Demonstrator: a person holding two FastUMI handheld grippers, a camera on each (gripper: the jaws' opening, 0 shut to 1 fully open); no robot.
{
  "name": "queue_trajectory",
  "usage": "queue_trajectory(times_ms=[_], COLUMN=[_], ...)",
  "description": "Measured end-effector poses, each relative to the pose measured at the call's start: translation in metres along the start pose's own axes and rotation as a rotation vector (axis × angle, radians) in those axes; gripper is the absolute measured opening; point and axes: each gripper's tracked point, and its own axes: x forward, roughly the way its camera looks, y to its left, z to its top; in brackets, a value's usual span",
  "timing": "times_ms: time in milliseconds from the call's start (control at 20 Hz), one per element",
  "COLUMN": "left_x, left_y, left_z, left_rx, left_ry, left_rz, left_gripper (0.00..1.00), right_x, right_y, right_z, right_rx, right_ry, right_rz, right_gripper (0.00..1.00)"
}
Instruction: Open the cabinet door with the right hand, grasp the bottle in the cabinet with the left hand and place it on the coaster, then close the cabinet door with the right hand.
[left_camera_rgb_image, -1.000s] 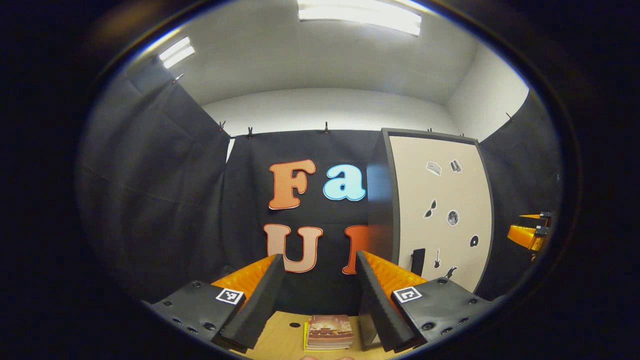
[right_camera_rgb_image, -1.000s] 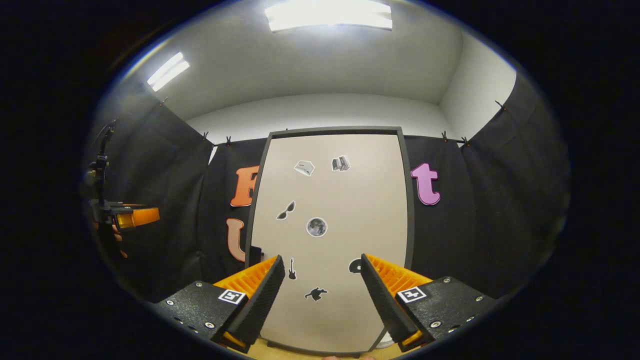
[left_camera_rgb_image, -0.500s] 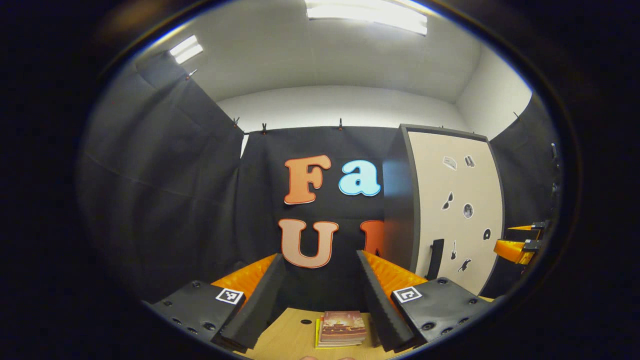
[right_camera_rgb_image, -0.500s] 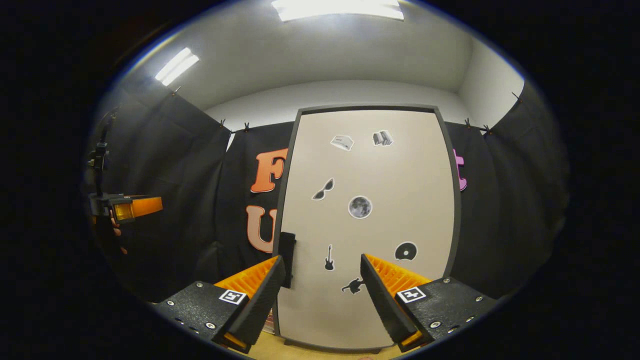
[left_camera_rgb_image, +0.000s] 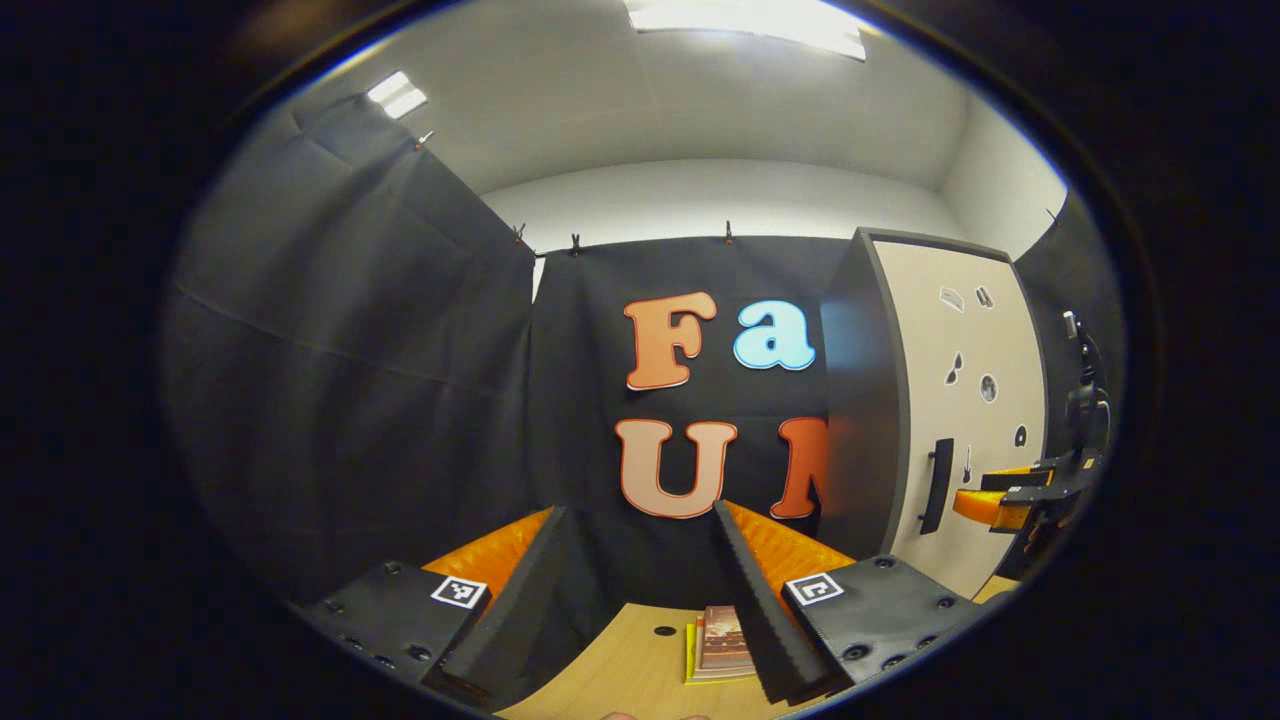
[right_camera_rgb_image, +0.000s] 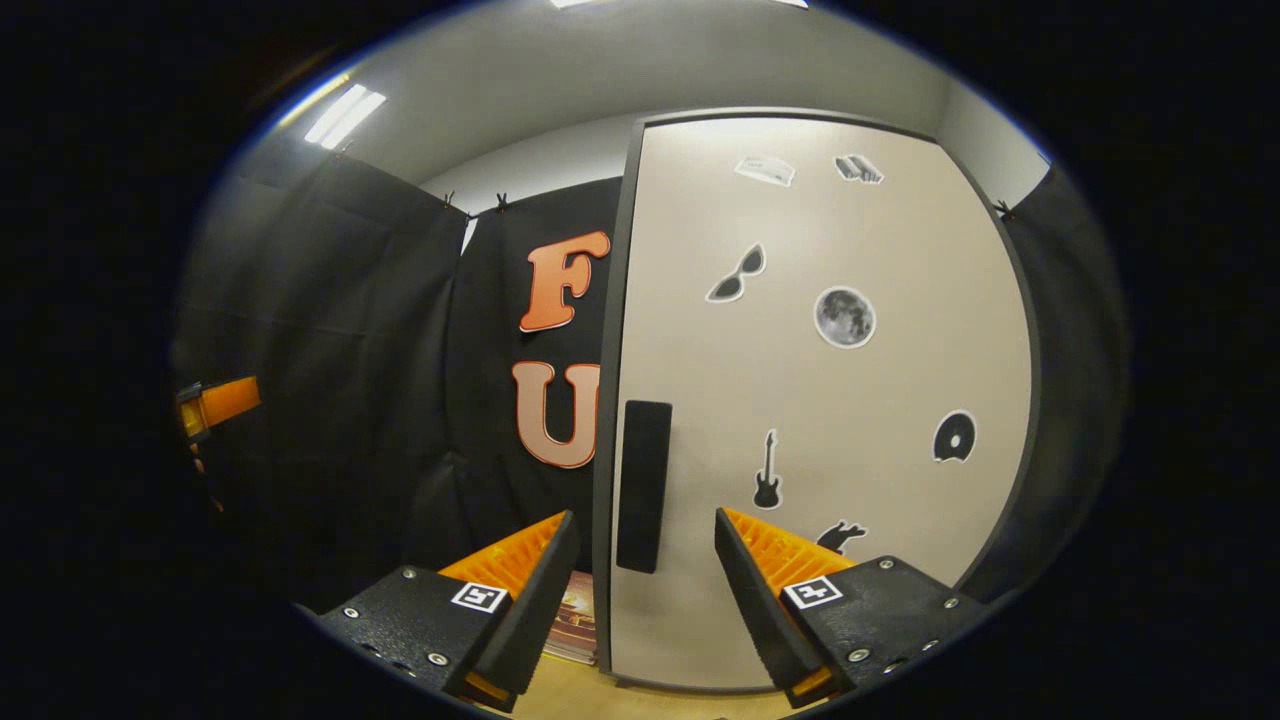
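A tall cabinet with a beige door (right_camera_rgb_image: 830, 400) and dark frame stands shut in the right gripper view, stickers dotted over its face. Its black bar handle (right_camera_rgb_image: 643, 485) sits near the door's left edge, just beyond and between the fingers of my right gripper (right_camera_rgb_image: 640, 590), which is open and not touching it. In the left gripper view the cabinet (left_camera_rgb_image: 960, 400) stands at the right, its handle (left_camera_rgb_image: 936, 485) visible, with the right gripper (left_camera_rgb_image: 1000, 500) close to it. My left gripper (left_camera_rgb_image: 640, 590) is open and holds nothing. The bottle is hidden behind the door.
A small stack of books (left_camera_rgb_image: 722, 650) lies on the wooden table (left_camera_rgb_image: 620, 670) to the left of the cabinet, seen also as books (right_camera_rgb_image: 572, 625) in the right gripper view. Black cloth walls close the booth on all sides.
My right gripper has moved closer to the door and leftward, so the handle now lies between its fingers. The left gripper has turned left, shifting the cabinet toward the right edge of its view.
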Motion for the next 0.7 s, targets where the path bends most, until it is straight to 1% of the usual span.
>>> queue_trajectory(times_ms=[100,200,250,300,400,450,500,550,600,650,700], left_x=[-0.002,-0.005,-0.007,-0.009,-0.015,-0.019,-0.022,-0.026,-0.029,-0.032,-0.036], left_y=[0.018,0.035,0.042,0.047,0.058,0.065,0.071,0.076,0.08,0.083,0.086], left_z=[-0.007,-0.009,-0.012,-0.013,-0.018,-0.018,-0.019,-0.022,-0.024,-0.029,-0.031], left_rx=[0.006,0.02,0.026,0.027,0.028,0.026,0.026,0.021,0.016,0.014,0.015], left_ry=[0.011,0.014,0.017,0.021,0.034,0.036,0.041,0.045,0.055,0.068,0.078], left_rz=[0.021,0.05,0.06,0.067,0.081,0.091,0.098,0.109,0.116,0.122,0.129], left_gripper=[0.93,0.93,0.96,0.93,0.93,0.93,0.93,0.93,0.96,0.93,0.93], right_x=[0.016,0.031,0.038,0.044,0.054,0.059,0.059,0.06,0.062,0.064,0.062], right_y=[-0.001,-0.005,-0.006,-0.007,-0.009,-0.012,-0.01,-0.008,-0.007,-0.005,-0.004], right_z=[-0.004,-0.003,-0.003,-0.003,-0.003,-0.004,-0.004,-0.003,-0.002,-0.005,-0.005], right_rx=[0.001,0.004,0.001,0.004,0.01,0.011,0.021,0.021,0.019,0.017,0.019], right_ry=[0.008,0.007,0.014,0.021,0.031,0.034,0.036,0.036,0.037,0.054,0.058], right_rz=[-0.028,-0.062,-0.078,-0.094,-0.124,-0.147,-0.156,-0.165,-0.176,-0.178,-0.191], right_gripper=[0.83,0.8,0.76,0.75,0.7,0.66,0.64,0.6,0.57,0.49,0.45])
